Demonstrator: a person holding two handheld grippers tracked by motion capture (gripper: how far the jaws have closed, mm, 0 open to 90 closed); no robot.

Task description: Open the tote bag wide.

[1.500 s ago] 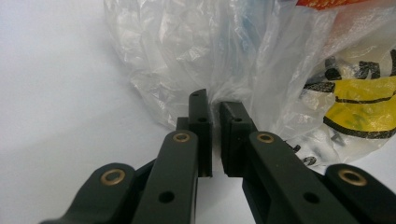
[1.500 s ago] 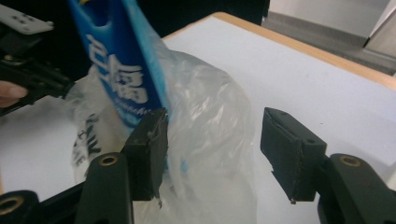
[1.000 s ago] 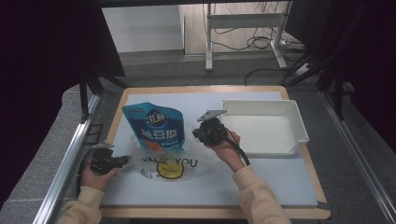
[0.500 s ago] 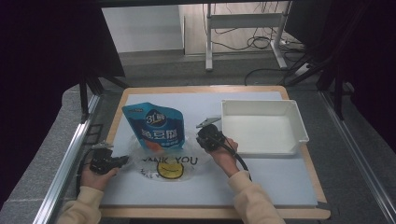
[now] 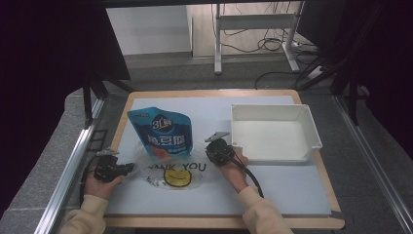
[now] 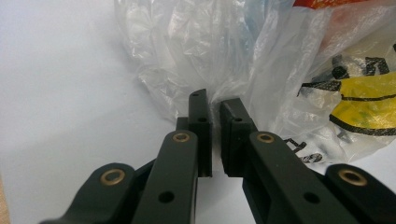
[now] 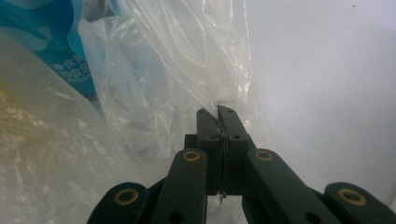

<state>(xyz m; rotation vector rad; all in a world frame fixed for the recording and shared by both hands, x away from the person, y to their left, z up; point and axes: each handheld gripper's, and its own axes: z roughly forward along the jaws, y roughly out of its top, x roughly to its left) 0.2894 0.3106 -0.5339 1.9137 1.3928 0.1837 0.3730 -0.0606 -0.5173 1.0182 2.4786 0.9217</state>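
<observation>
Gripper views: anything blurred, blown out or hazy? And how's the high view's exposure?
Left gripper view: the jaws near the lens are soft, and the clear plastic bag shows bright glare on its folds. Right gripper view: the bag close at left is a milky out-of-focus haze; the pale table mat is washed out. High view: mat evenly lit, surroundings nearly black, white tray bright but readable.

White tray (image 5: 311, 127) at the right of the pale blue mat (image 5: 292, 180)

We read "THANK YOU" above a yellow smiley on the clear plastic bag (image 5: 178, 170), and "3L" on the blue pouch (image 5: 163, 130); its Chinese characters stay illegible.
</observation>
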